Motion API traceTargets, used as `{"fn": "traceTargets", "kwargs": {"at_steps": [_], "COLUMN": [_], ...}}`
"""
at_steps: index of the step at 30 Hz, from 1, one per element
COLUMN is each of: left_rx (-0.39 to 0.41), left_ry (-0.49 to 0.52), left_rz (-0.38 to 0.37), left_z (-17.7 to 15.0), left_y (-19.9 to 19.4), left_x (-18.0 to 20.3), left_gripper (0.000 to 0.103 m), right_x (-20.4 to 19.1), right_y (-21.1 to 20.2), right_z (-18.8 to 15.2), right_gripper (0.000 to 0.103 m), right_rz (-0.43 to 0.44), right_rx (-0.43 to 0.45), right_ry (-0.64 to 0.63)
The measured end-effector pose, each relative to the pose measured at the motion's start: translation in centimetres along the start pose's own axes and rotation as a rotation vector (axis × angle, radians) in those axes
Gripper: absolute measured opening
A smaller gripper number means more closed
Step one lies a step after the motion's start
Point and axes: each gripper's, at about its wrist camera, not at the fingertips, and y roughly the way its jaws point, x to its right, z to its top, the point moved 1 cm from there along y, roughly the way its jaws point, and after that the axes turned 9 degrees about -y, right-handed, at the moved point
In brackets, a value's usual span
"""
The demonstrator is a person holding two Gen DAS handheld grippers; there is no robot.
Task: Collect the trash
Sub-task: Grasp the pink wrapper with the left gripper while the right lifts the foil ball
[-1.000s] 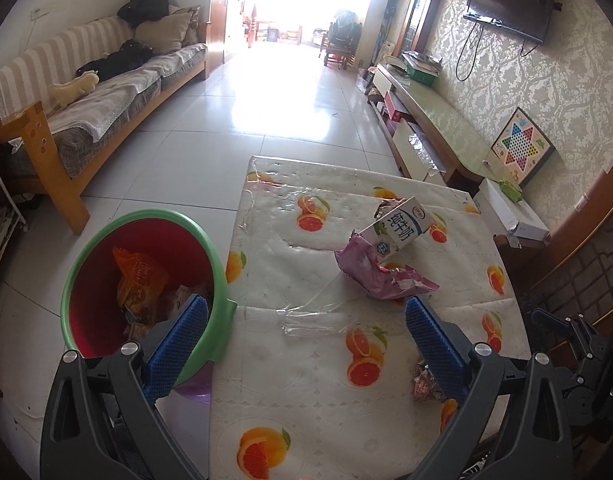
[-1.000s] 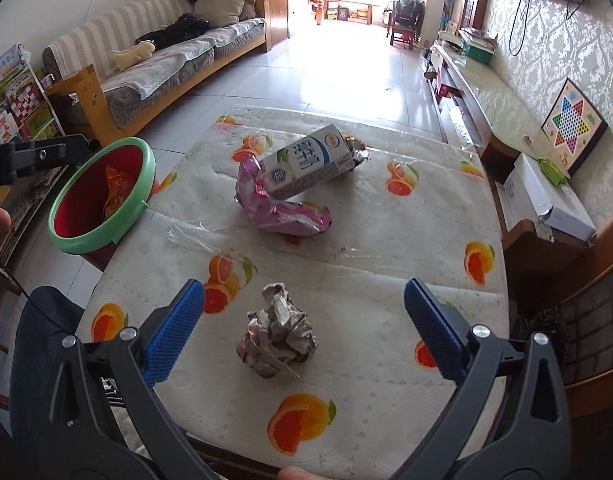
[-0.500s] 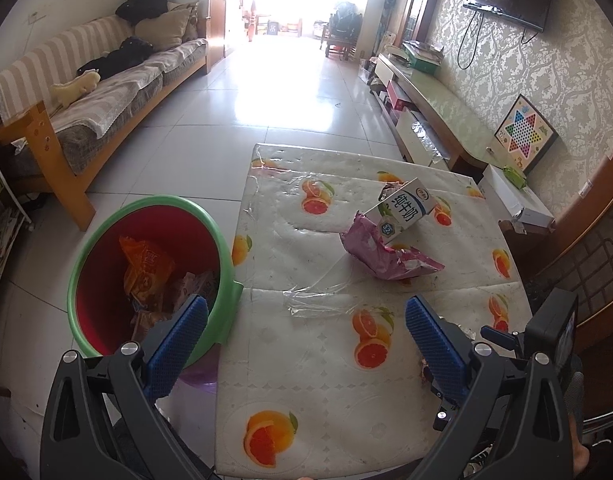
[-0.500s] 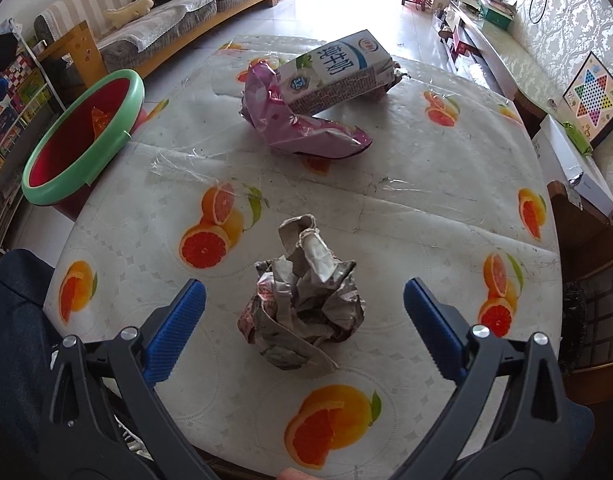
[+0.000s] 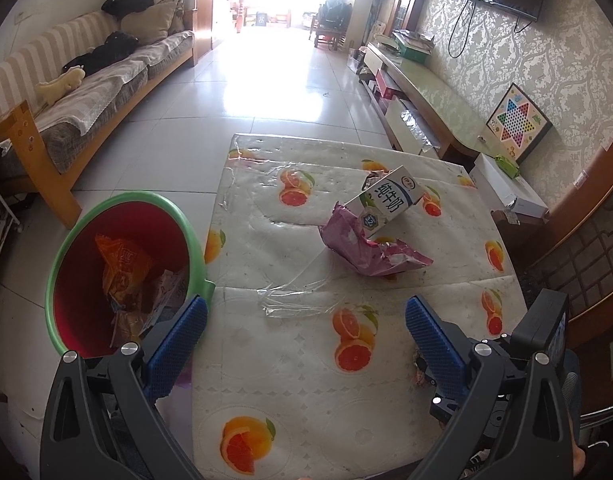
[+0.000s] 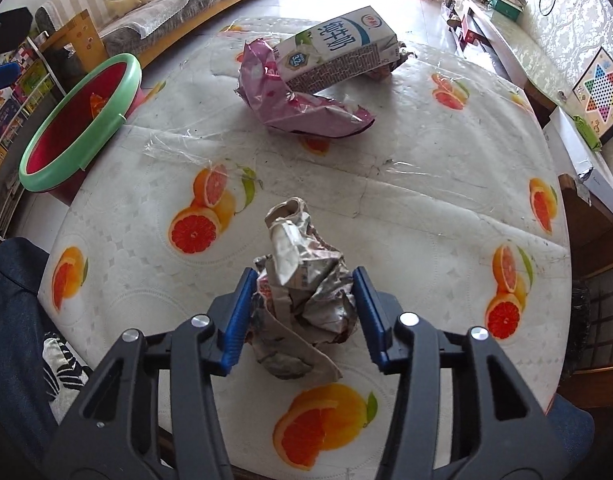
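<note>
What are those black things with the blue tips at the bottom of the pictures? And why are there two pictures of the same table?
Those are two grabbing tools, a bit like big tongs. A person holds one in each hand, and each has a small camera looking out along its blue jaws. So you get two pictures: one from the left gripper, one from the right gripper.

The table has an orange-printed white tablecloth. On it lie a white and blue milk carton, leaning on a torn pink plastic bag, and a crumpled ball of newspaper.

The right gripper's jaws are pressed against both sides of the newspaper ball, which rests on the table. The left gripper is wide open and holds nothing. Beside the table stands a red bucket with a green rim, with wrappers already in it.
</note>
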Motion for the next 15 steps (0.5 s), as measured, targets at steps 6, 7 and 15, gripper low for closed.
{"fn": "traceTargets", "kwargs": {"at_steps": [6,7,15], "left_rx": [-0.041,-0.047,-0.115], "left_ry": [0.013,0.015,-0.013], "left_rz": [-0.034,-0.041,-0.062], "left_z": [0.4,0.4,1.1], "left_y": [2.6,3.0,7.8], "left_x": [2.3,2.7,5.3], "left_gripper": [0.095,0.095,0.095], "right_x": [2.3,2.7,5.8], "right_y": [-2.0,-2.4,-4.0], "right_z": [0.1,0.0,-0.1], "right_gripper": [0.047,0.047,0.047], "right_rz": [-0.022,-0.025,-0.049], "right_rx": [0.041,0.047,0.087], "right_ry": [0.038,0.047,0.099]}}
